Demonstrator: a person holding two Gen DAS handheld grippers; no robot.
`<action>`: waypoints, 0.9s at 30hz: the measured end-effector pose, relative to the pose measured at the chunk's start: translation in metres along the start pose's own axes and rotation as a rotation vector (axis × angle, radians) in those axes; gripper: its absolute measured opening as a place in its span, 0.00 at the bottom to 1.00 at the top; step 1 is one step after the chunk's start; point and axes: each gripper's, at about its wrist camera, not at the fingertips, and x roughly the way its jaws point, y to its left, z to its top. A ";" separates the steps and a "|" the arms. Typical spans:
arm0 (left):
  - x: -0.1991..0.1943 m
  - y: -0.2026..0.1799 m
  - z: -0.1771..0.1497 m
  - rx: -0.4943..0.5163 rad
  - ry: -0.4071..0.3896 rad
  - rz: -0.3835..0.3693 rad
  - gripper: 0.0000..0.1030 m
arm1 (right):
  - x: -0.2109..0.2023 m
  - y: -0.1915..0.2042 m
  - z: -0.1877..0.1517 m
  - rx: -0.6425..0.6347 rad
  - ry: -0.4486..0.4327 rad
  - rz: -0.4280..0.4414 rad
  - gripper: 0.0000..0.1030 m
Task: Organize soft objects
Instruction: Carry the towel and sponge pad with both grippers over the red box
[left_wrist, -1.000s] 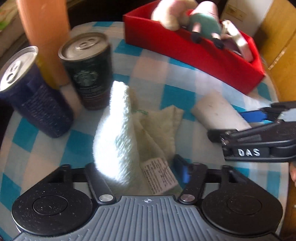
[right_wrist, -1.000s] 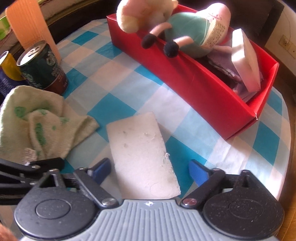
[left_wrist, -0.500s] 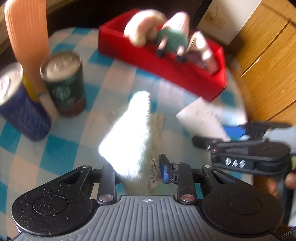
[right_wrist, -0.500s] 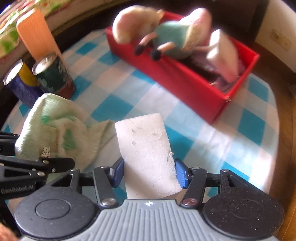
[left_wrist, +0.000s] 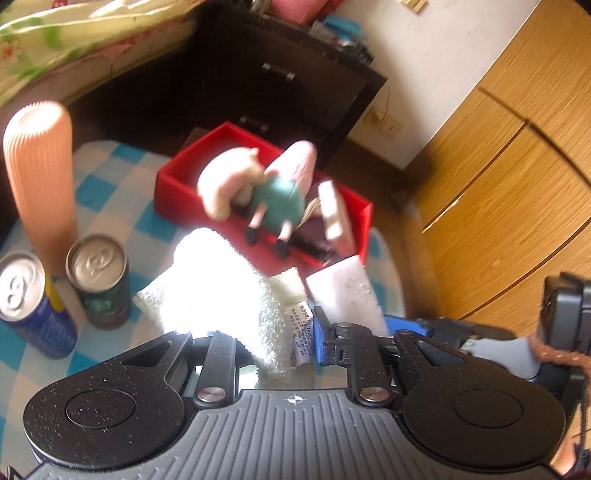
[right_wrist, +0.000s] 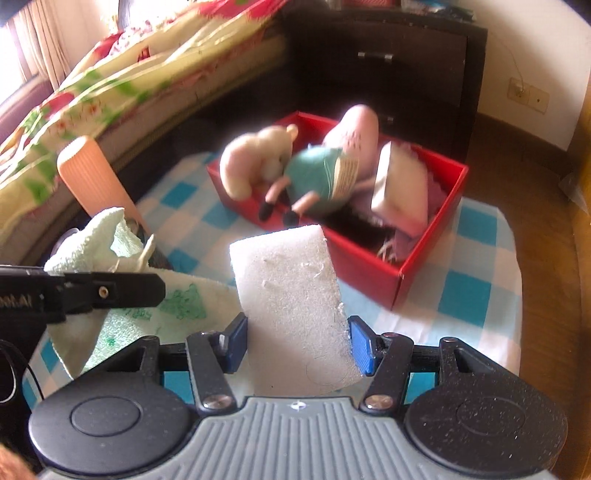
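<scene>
The left claw (left_wrist: 266, 339) is clenched on a pale green towel (left_wrist: 236, 295), its jaws having just been closing with the cloth bunched between them. The right claw (right_wrist: 297, 341) is clamped on a white sponge (right_wrist: 295, 306), whose long axis is pointed forward, away from the claw. Both things are held clear of the checked tabletop (right_wrist: 476, 295). The red box (right_wrist: 417, 266), already filled with a plush pig (right_wrist: 314, 173), is seen ahead of both claws. The sponge's far end is judged the nearer to its open top.
</scene>
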 end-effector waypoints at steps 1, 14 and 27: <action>-0.001 -0.002 0.002 -0.002 -0.006 -0.013 0.19 | -0.002 -0.001 0.002 0.006 -0.010 0.003 0.33; -0.022 -0.013 0.046 -0.041 -0.122 -0.097 0.19 | -0.032 -0.015 0.031 0.073 -0.143 0.012 0.33; 0.009 -0.047 0.104 0.041 -0.162 -0.099 0.19 | -0.029 -0.037 0.076 0.112 -0.261 0.011 0.33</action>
